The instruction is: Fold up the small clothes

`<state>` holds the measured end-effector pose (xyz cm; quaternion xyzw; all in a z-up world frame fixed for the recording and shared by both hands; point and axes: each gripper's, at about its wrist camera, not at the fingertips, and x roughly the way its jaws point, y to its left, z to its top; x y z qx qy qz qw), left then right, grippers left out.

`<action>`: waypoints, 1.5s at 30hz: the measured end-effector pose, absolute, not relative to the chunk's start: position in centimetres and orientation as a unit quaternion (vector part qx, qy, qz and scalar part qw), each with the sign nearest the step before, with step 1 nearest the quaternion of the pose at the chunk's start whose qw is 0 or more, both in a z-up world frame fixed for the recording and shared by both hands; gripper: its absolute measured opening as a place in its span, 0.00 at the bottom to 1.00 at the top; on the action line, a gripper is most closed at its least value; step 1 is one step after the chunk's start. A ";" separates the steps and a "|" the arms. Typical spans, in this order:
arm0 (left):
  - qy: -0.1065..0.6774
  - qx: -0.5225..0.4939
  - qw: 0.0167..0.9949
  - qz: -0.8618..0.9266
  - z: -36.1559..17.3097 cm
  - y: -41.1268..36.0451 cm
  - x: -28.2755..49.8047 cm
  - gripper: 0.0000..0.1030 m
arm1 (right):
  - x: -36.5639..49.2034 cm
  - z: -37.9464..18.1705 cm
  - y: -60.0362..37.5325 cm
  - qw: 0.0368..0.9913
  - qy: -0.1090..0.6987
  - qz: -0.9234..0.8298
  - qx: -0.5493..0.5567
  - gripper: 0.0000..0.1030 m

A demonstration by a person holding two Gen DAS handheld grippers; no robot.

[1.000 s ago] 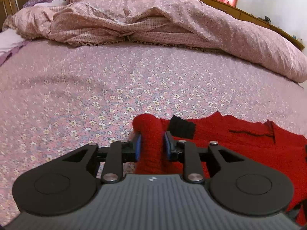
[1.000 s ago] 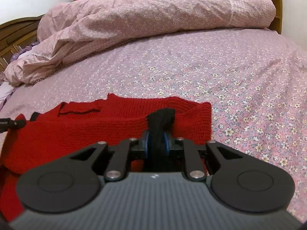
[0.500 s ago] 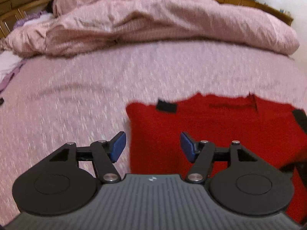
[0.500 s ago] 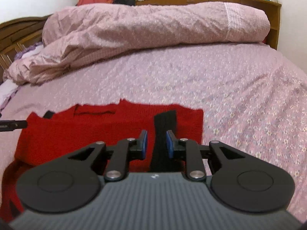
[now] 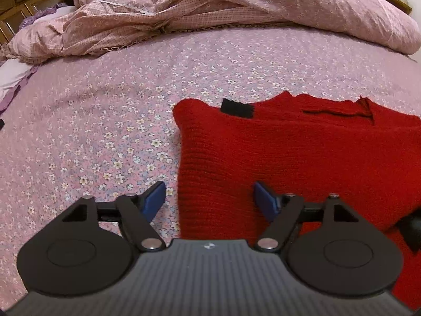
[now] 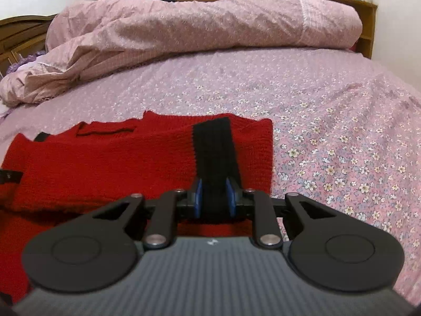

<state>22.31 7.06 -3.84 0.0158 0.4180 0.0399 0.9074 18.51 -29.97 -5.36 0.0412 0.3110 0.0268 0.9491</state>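
A small red knit sweater (image 5: 302, 152) with black trim lies folded flat on the floral pink bedsheet (image 5: 105, 110). My left gripper (image 5: 209, 200) is open and empty, hovering over the sweater's left edge. In the right wrist view the sweater (image 6: 105, 163) fills the lower left, with a black band (image 6: 214, 152) running toward me. My right gripper (image 6: 213, 197) has its blue pads close on either side of this black band, slightly parted; whether they still pinch it is unclear.
A rumpled pink duvet (image 5: 236, 2) lies heaped across the far side of the bed, also in the right wrist view (image 6: 197, 26). A wooden headboard (image 6: 365, 26) and curtains stand behind. Bare sheet (image 6: 342, 137) spreads right of the sweater.
My left gripper let go of the red sweater fold and opened wide. My right gripper's pads loosened from tight on the black band. The sweater now lies flat.
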 end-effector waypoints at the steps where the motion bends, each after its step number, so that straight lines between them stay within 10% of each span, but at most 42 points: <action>1: 0.420 0.012 0.906 0.041 -3.8 7.2 22.3 0.78 | 18.4 -5.3 -29.8 0.950 0.309 0.025 0.038 0.21; 27: 0.410 -0.024 0.908 0.084 2.9 9.1 9.8 0.78 | 8.0 -0.5 -31.6 0.945 0.315 0.020 0.087 0.28; 45: 0.431 -0.038 0.899 0.071 1.6 10.5 1.4 0.78 | 0.9 -1.0 -31.5 0.935 0.346 0.020 0.079 0.53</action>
